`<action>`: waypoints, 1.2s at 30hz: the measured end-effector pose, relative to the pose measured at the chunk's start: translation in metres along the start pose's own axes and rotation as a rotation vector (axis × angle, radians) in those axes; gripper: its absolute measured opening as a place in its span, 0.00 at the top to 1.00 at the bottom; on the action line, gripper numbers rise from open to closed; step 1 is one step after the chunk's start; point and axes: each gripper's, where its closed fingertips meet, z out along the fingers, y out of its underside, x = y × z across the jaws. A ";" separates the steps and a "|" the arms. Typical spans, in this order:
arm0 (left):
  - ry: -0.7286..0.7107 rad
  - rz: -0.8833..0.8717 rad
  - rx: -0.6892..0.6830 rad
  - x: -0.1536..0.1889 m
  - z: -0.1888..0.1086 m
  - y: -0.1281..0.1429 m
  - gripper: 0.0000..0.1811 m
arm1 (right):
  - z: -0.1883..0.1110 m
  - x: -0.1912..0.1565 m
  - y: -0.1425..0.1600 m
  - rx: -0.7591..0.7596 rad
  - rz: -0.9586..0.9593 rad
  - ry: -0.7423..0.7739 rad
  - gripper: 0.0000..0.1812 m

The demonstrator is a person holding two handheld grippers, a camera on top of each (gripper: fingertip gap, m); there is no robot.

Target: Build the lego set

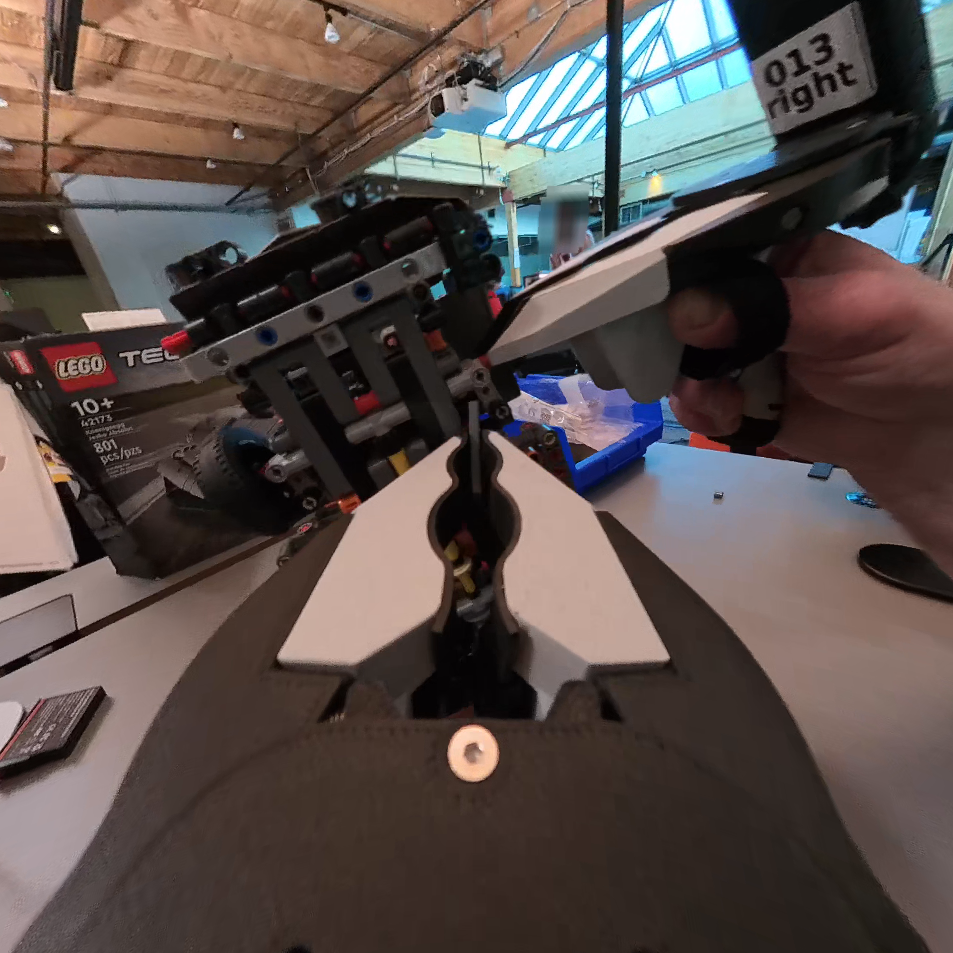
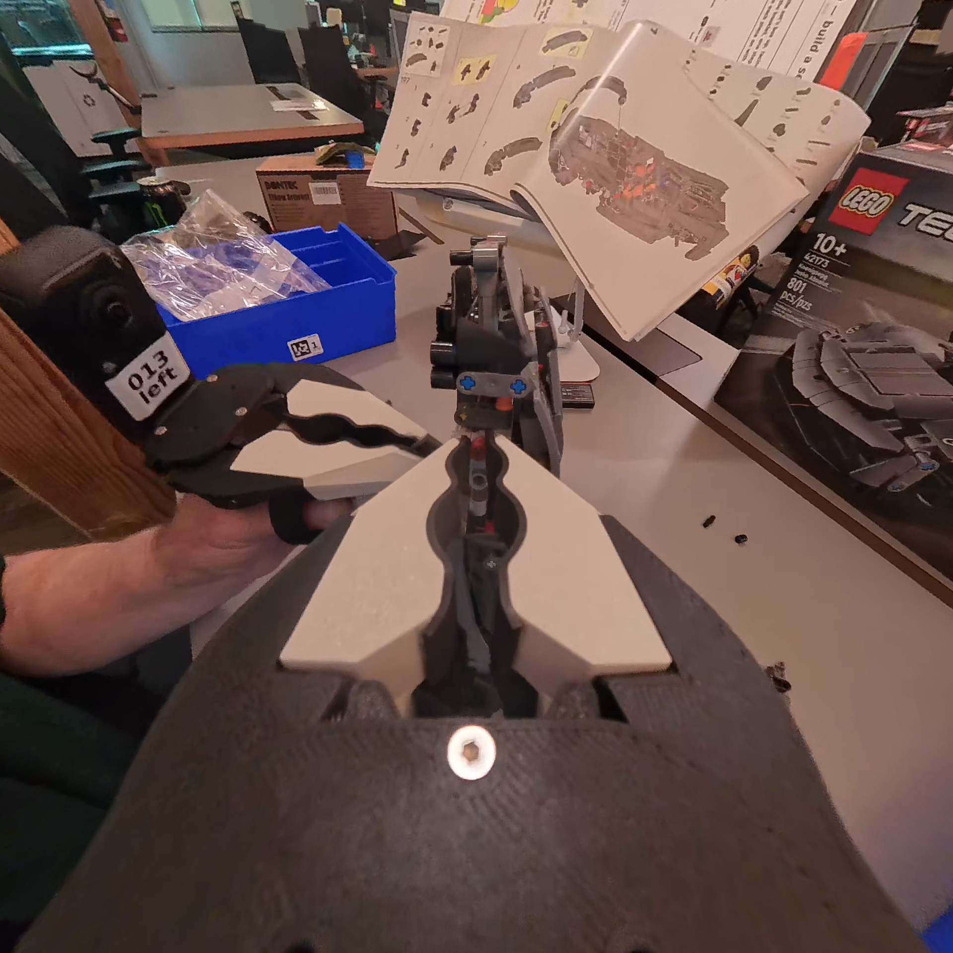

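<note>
- Both tools are pinched on the same thing: the left tool point(image 1: 472, 443) has its fingers nearly together on a thin dark edge of the lego chassis point(image 1: 335, 350), and the right tool point(image 2: 477, 448) is narrowed the same way on a slim run of grey and red parts at the other side.
- Each tool shows in the other's view, angled in from the side with a bare hand point(image 1: 851, 371) on its handle.
- Held between them, the chassis is lifted off the counter point(image 2: 696, 541) and tipped on edge; the left wrist view faces its broad side of dark beams, grey liftarms, and blue and red pins.
- Progress, as a judgement: the frame is dense and well advanced, but no outer body panels like those pictured on the set box point(image 2: 851, 309) are visible, so bodywork looks to be left.
- Behind the chassis, the instruction booklet point(image 2: 593, 129) stands open on a stand, its pages showing a similar long frame with curved pieces being added.
- A blue bin point(image 2: 289, 309) with clear bags sits on the counter beyond the left tool, and a few tiny dark pieces point(image 2: 724, 531) lie loose to the right, suggesting parts remain to be fitted.
</note>
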 end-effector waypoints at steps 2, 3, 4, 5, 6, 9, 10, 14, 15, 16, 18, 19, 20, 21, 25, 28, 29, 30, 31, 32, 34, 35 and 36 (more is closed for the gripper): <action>-0.023 -0.013 -0.013 -0.006 0.000 -0.003 1.00 | -0.002 0.000 0.000 0.001 -0.002 0.002 0.98; -0.028 -0.021 -0.026 -0.007 0.000 -0.004 1.00 | -0.003 -0.001 0.000 0.001 -0.004 -0.001 0.98; -0.031 -0.018 -0.041 -0.008 0.000 -0.004 1.00 | -0.003 -0.001 0.000 0.001 -0.008 0.001 0.98; -0.024 -0.022 -0.054 -0.007 0.000 -0.004 1.00 | -0.004 -0.001 0.001 0.001 -0.012 0.005 0.98; 0.010 -0.029 -0.065 -0.001 0.001 -0.004 1.00 | -0.005 0.000 0.001 0.005 -0.012 0.004 0.98; 0.062 -0.025 -0.117 0.010 0.002 -0.001 1.00 | -0.005 -0.002 0.001 0.017 0.000 -0.018 0.98; 0.075 -0.049 -0.133 0.010 0.002 0.000 1.00 | -0.005 -0.002 0.000 0.019 -0.004 -0.018 0.98; 0.145 -0.178 -0.216 0.012 0.005 0.005 0.99 | -0.007 -0.003 0.000 0.025 -0.013 -0.016 0.99; 0.153 -0.200 -0.226 0.013 0.006 0.005 0.99 | -0.008 -0.003 0.000 0.025 -0.015 -0.018 0.98; 0.168 -0.228 -0.237 0.014 0.006 0.005 0.99 | -0.009 -0.003 0.000 0.026 -0.017 -0.020 0.98; 0.198 -0.284 -0.254 0.014 0.006 0.005 0.99 | -0.011 -0.004 0.000 0.030 -0.024 -0.022 0.99; 0.213 -0.300 -0.262 0.014 0.005 0.005 0.99 | -0.012 -0.004 0.000 0.030 -0.030 -0.020 0.99; 0.233 -0.320 -0.269 0.014 0.005 0.005 0.99 | -0.012 -0.004 0.001 0.028 -0.036 -0.019 0.99; 0.249 -0.329 -0.280 0.015 0.004 0.005 0.99 | -0.012 -0.004 0.001 0.026 -0.042 -0.015 0.99; 0.265 -0.326 -0.293 0.014 0.004 0.004 0.99 | -0.014 -0.004 0.003 0.018 -0.076 0.004 0.99; 0.300 -0.323 -0.307 0.016 0.006 0.004 1.00 | -0.016 -0.001 0.003 0.023 -0.089 0.016 0.99; 0.309 -0.312 -0.306 0.017 0.007 0.004 0.99 | -0.017 -0.001 0.002 0.031 -0.098 0.021 0.98; 0.312 -0.308 -0.291 0.017 0.007 0.002 0.99 | -0.018 -0.001 0.001 0.036 -0.110 0.028 0.98; 0.317 -0.326 -0.275 0.017 0.008 0.000 0.99 | -0.019 -0.001 0.001 0.041 -0.126 0.038 0.97; 0.330 -0.347 -0.267 0.017 0.008 0.000 0.99 | -0.020 -0.002 0.001 0.048 -0.148 0.052 0.95; 0.357 -0.404 -0.251 0.016 0.009 0.000 0.99 | -0.026 -0.003 0.001 0.057 -0.219 0.108 0.91; 0.368 -0.431 -0.244 0.015 0.009 0.000 0.99 | -0.029 -0.008 0.003 0.053 -0.270 0.129 0.88; 0.383 -0.454 -0.236 0.016 0.009 -0.001 0.99 | -0.030 -0.016 0.005 0.047 -0.323 0.128 0.88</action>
